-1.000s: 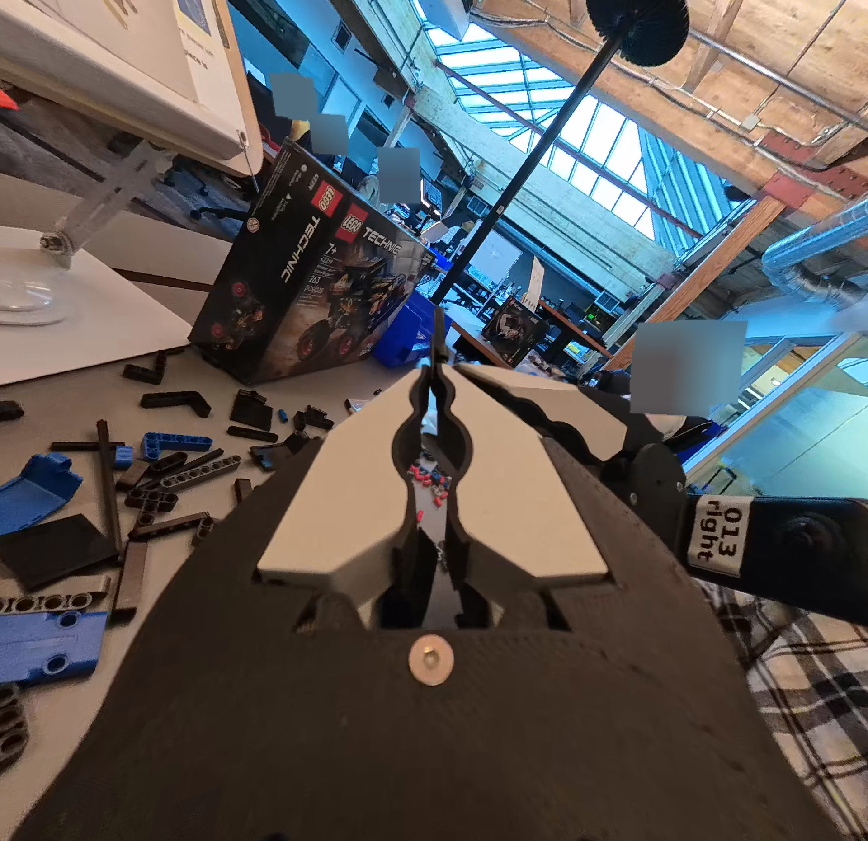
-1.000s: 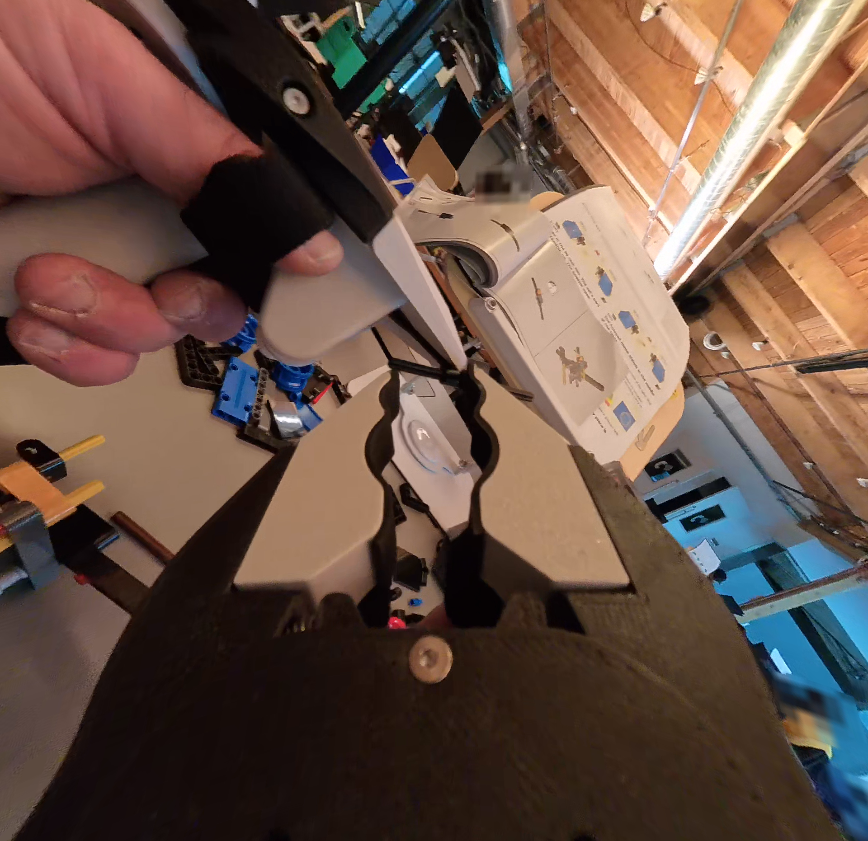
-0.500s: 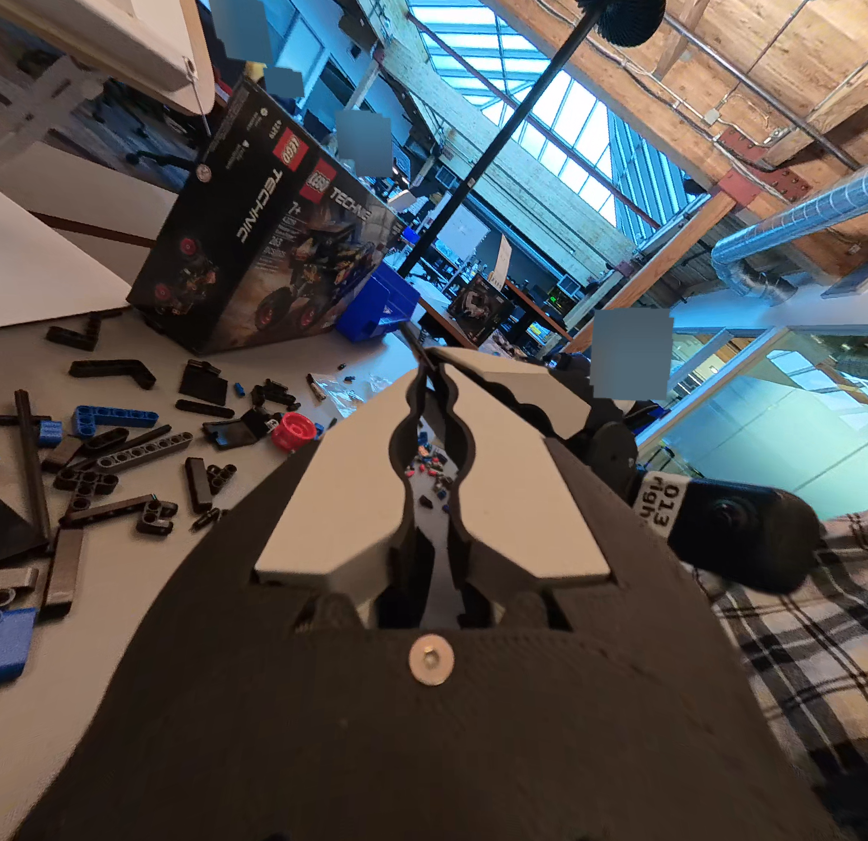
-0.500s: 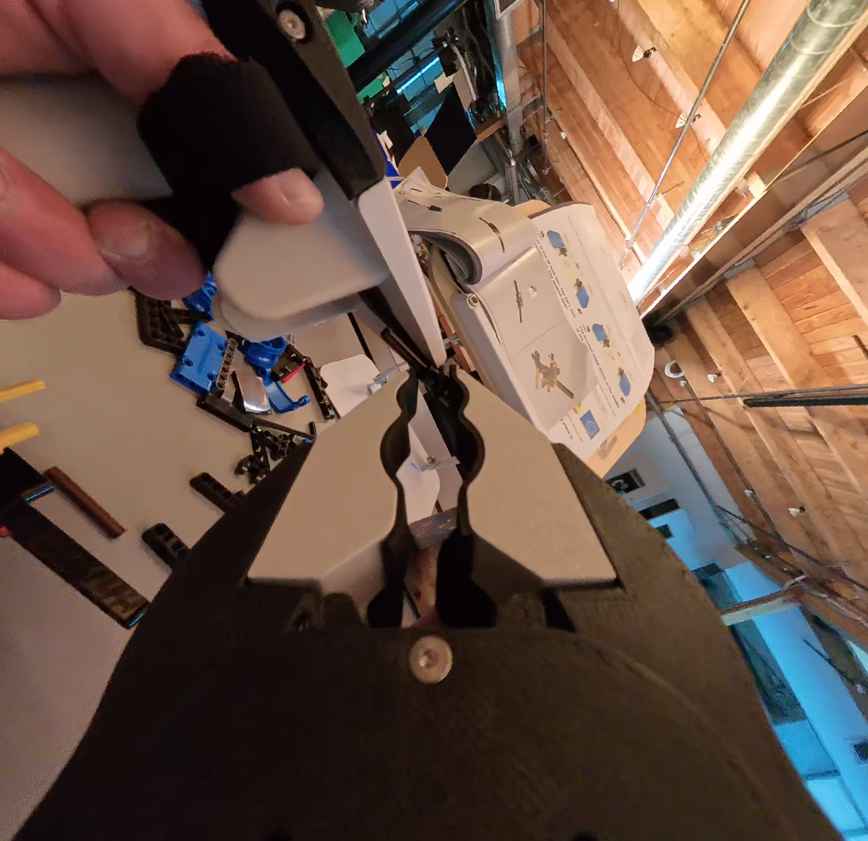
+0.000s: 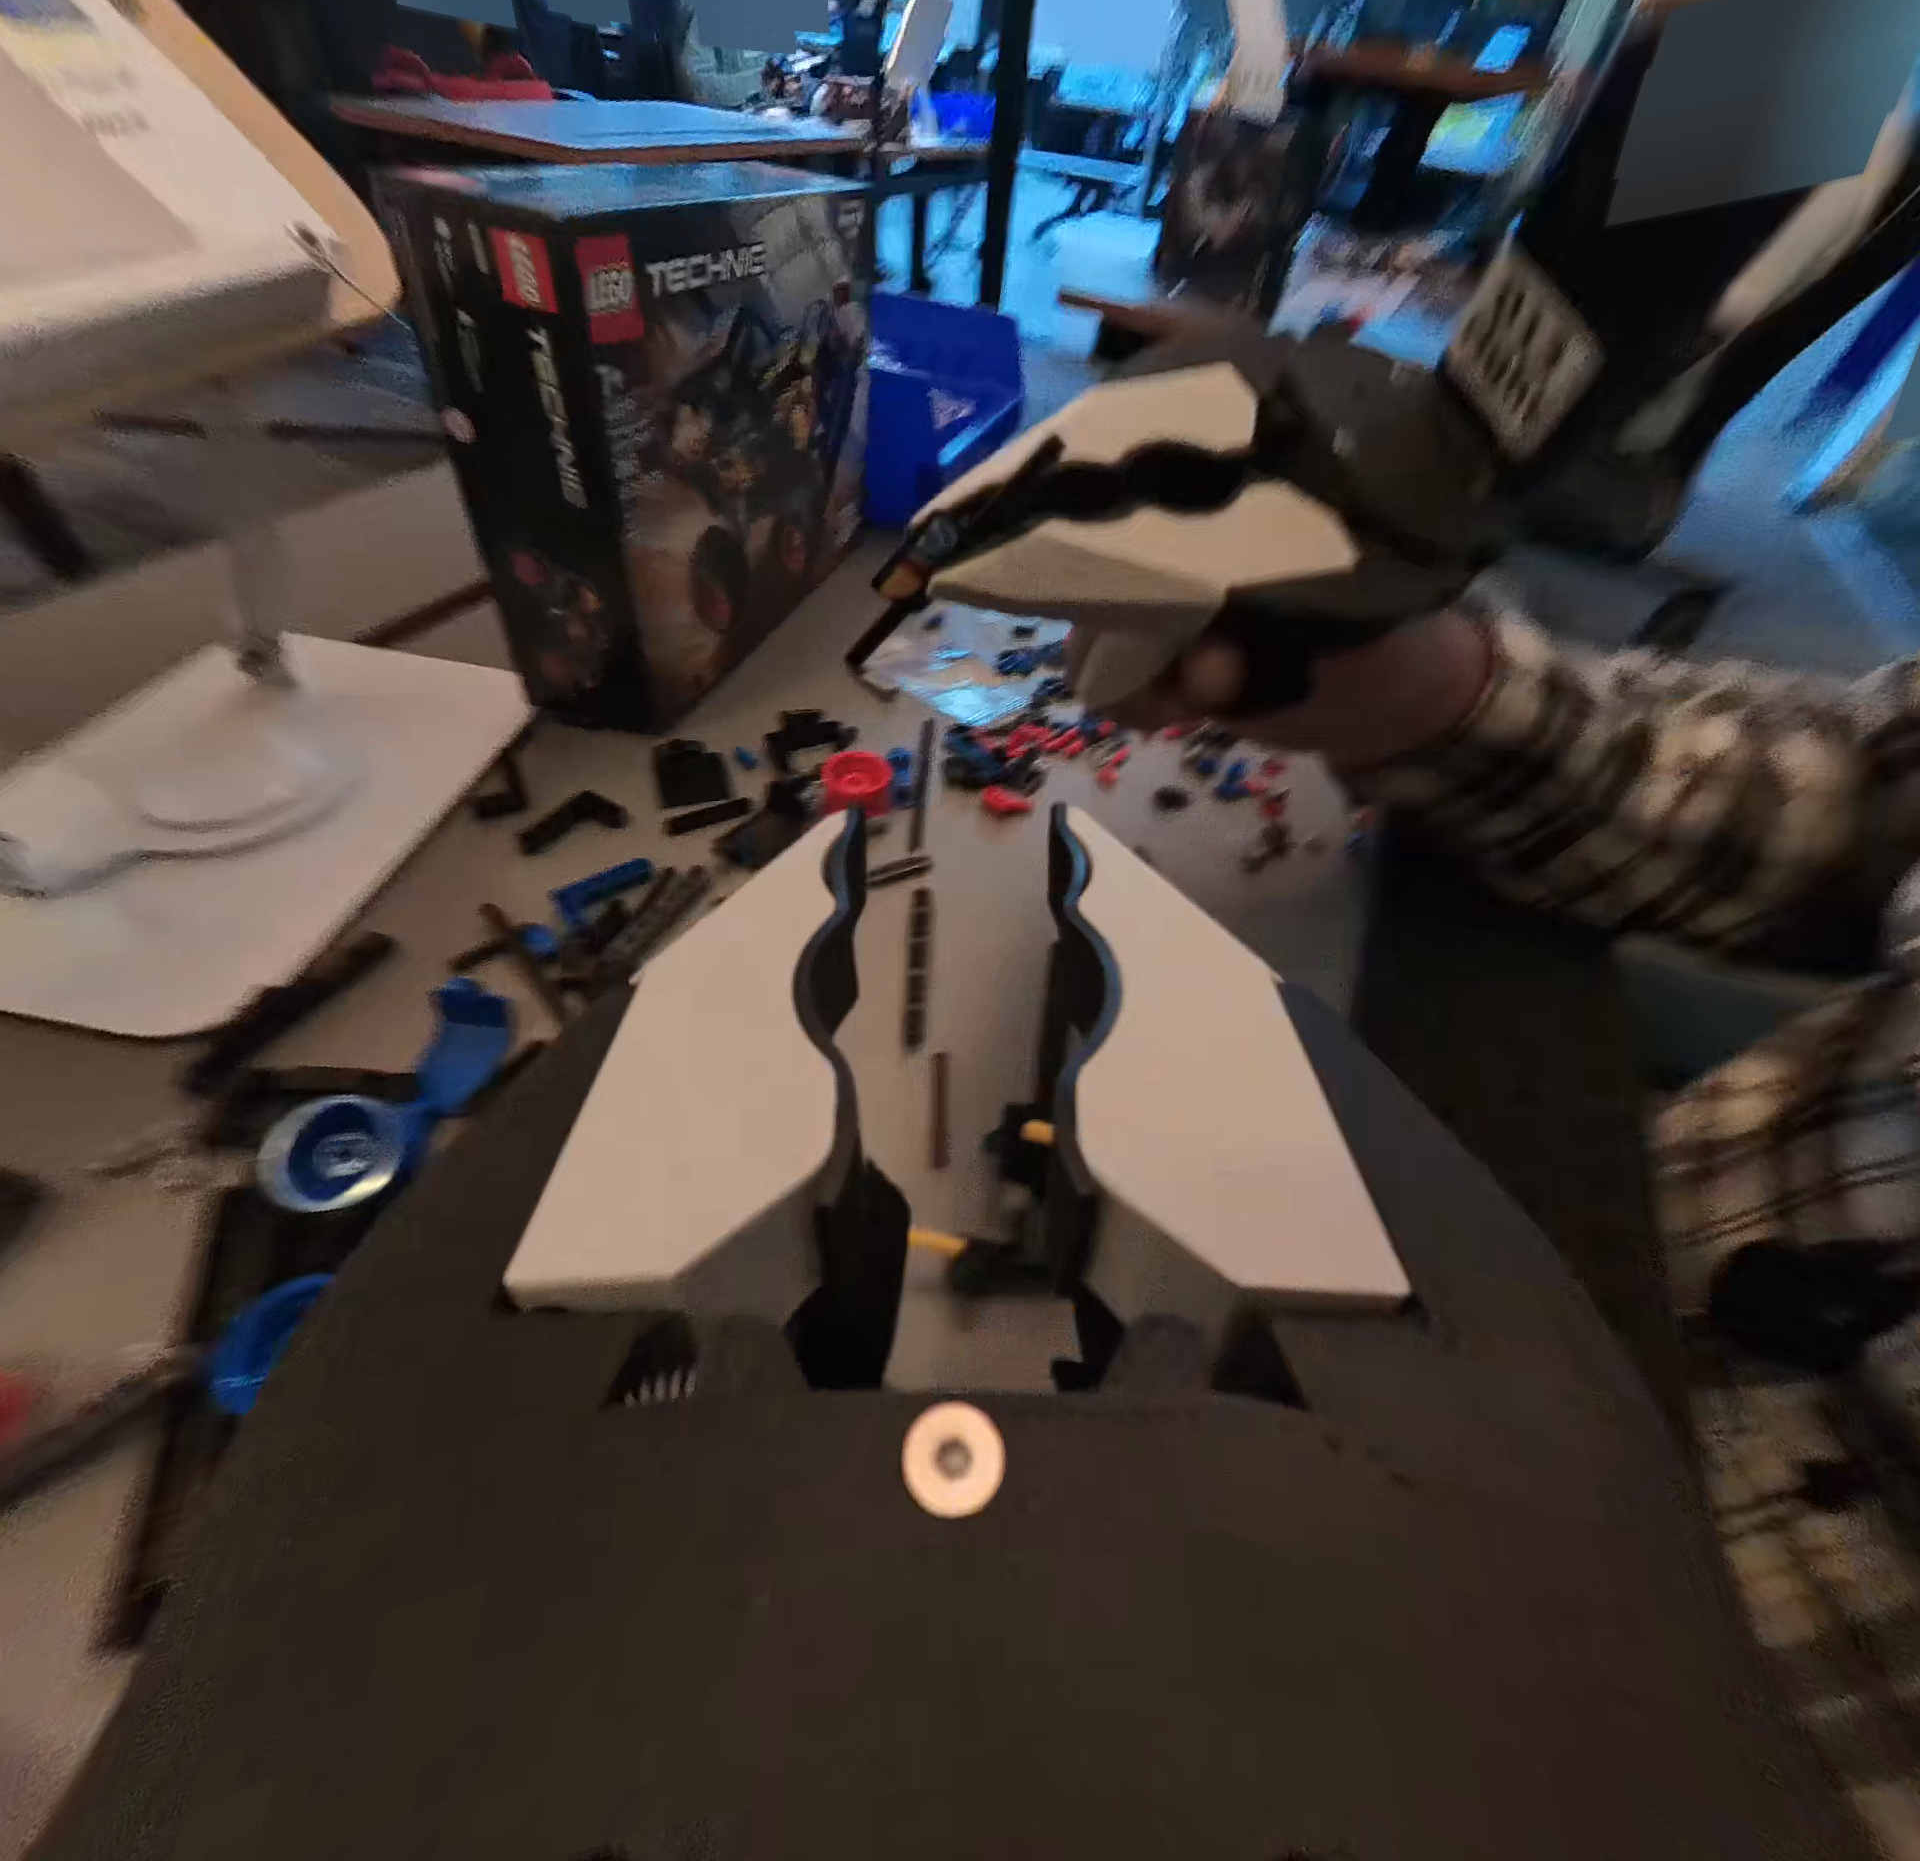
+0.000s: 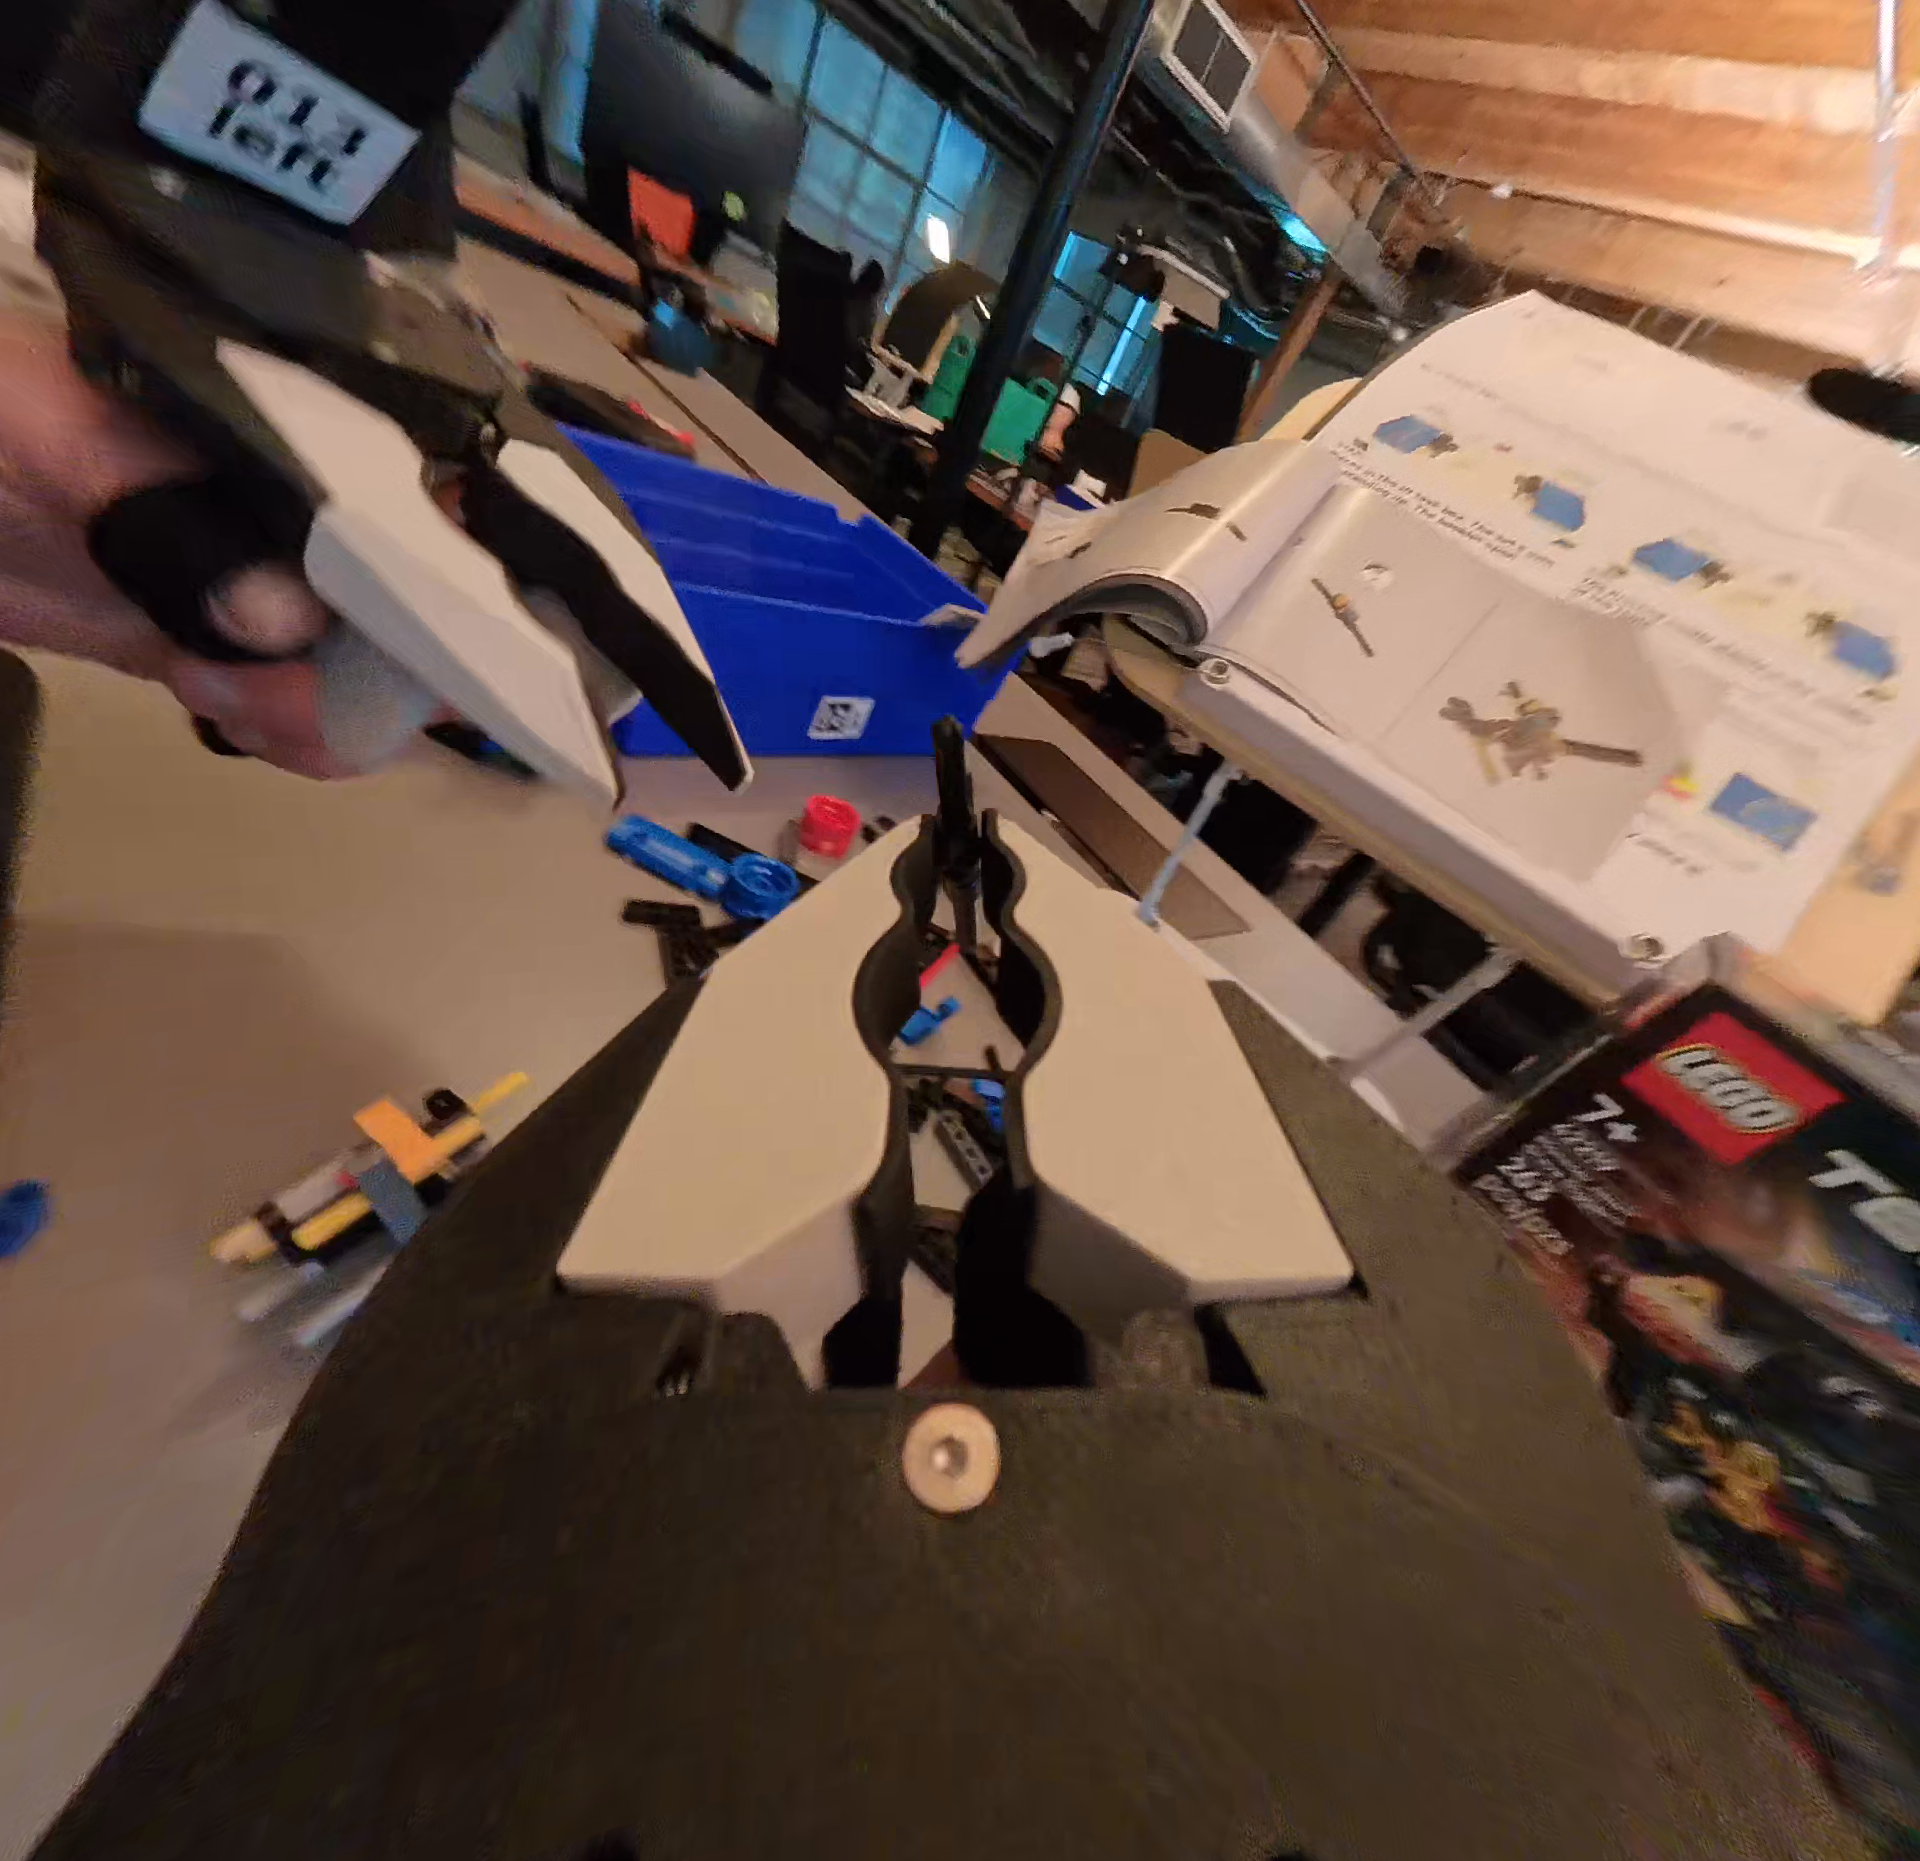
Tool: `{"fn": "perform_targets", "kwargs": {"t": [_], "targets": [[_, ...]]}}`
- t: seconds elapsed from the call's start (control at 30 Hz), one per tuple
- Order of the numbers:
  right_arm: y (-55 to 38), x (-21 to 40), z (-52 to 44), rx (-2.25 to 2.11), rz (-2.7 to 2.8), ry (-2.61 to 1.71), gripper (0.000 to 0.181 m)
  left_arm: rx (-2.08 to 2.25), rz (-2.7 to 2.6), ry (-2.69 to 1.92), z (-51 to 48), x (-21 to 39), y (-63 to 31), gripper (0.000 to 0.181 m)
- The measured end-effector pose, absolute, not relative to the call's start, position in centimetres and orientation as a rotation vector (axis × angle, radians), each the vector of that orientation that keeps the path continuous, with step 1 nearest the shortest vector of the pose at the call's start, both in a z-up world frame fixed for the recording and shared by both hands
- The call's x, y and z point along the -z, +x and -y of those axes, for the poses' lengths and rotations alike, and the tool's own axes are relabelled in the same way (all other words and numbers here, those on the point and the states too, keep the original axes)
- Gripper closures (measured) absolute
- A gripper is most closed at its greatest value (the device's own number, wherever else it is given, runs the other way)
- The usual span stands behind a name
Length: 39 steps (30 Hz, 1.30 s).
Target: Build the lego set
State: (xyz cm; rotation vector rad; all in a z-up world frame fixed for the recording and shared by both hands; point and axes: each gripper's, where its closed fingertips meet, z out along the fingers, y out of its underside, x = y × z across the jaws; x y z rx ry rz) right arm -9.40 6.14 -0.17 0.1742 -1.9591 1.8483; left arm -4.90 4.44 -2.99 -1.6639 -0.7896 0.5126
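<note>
My left gripper (image 5: 951,835) is open and empty, held low over the grey table (image 5: 1195,918). Loose black, blue and red Lego pieces lie ahead of it, with a red hub (image 5: 857,777) among them. A small black and yellow assembly (image 5: 1003,1245) shows on the table between its jaws; it also shows in the right wrist view (image 6: 364,1183). My right gripper (image 6: 951,829) is shut on a thin black axle piece (image 6: 948,772). It shows in the left wrist view (image 5: 914,564), raised above the pieces. The left gripper (image 6: 665,751) hangs open at upper left in the right wrist view.
The black Lego box (image 5: 665,440) stands at the back of the table, with a blue bin (image 6: 790,606) beside it. An open instruction booklet (image 6: 1507,648) rests on a raised stand with a white base (image 5: 260,772). A person's plaid sleeve (image 5: 1662,772) is at the right. My hands' fingertips stand some 6 centimetres from each other. The red hub (image 5: 857,777) is about 20 centimetres from both grippers' fingertips.
Both views have swung down from the ceiling to the table. My left gripper has opened and drawn away from the right one. The black axle piece stays in the right gripper.
</note>
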Motion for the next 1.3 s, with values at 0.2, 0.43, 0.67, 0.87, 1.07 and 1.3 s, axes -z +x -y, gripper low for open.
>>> {"fn": "perform_targets", "kwargs": {"t": [0.2, 0.43, 0.67, 0.87, 1.07, 1.3], "targets": [[-6.2, -1.1, -6.2, -2.378, 2.168, 0.108, 0.176, -0.871, 0.604, -1.834, -6.1, 2.8, -5.5, 0.146], [-3.6, -2.5, -6.9, -2.675, 2.214, 0.182, 0.176, -0.755, 0.498, -1.693, -8.8, 0.8, -5.2, 0.181], [-4.3, -2.4, -7.0, -2.623, 2.215, 0.132, 0.171, -1.111, 0.452, -1.841, -7.3, 1.0, -6.2, 0.181], [-5.4, -2.4, -7.4, -2.551, 2.248, 0.063, 0.156, -1.689, 0.298, -1.985, -4.5, 0.0, -7.3, 0.181], [-5.4, -1.2, -6.8, -2.488, 2.372, 0.001, 0.154, -2.059, 0.043, -2.064, -4.0, -0.2, -7.6, 0.180], [-5.2, 0.4, -6.6, -2.198, 2.338, 0.190, 0.168, -1.689, 0.013, -2.255, -5.0, 3.1, -7.3, 0.180]]}}
